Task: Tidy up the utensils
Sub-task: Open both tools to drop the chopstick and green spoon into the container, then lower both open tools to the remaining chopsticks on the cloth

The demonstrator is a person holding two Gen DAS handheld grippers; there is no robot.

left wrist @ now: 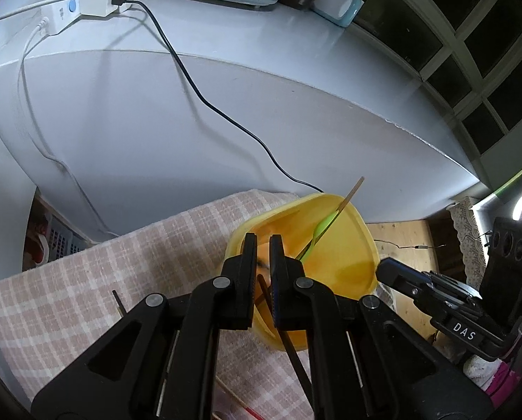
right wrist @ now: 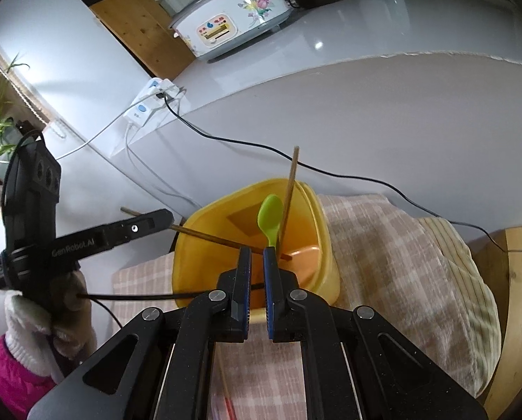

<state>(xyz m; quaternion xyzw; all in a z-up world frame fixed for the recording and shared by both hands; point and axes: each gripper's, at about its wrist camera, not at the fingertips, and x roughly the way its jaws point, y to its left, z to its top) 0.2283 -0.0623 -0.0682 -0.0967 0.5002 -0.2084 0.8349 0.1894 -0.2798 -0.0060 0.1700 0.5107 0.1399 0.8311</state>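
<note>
A yellow tub (left wrist: 334,269) (right wrist: 226,217) stands on a checked cloth. In it lean a green spoon (left wrist: 322,227) (right wrist: 270,215) and a pale wooden chopstick (left wrist: 350,192) (right wrist: 290,189). My left gripper (left wrist: 263,241) (right wrist: 168,216) hangs over the tub's near rim, shut on a brown chopstick (right wrist: 208,236) whose far end slants down into the tub. My right gripper (right wrist: 257,253) (left wrist: 383,269) is at the tub's edge, shut on a thin black chopstick (right wrist: 149,294) that lies crosswise and runs off to the left.
The checked cloth (left wrist: 86,280) (right wrist: 383,245) covers a wooden bench against a grey counter. A black cable (left wrist: 198,94) trails down to the tub. A power strip (left wrist: 64,10) and a flowered cooker (right wrist: 226,17) sit on the counter. Loose pale sticks (left wrist: 231,395) lie under the grippers.
</note>
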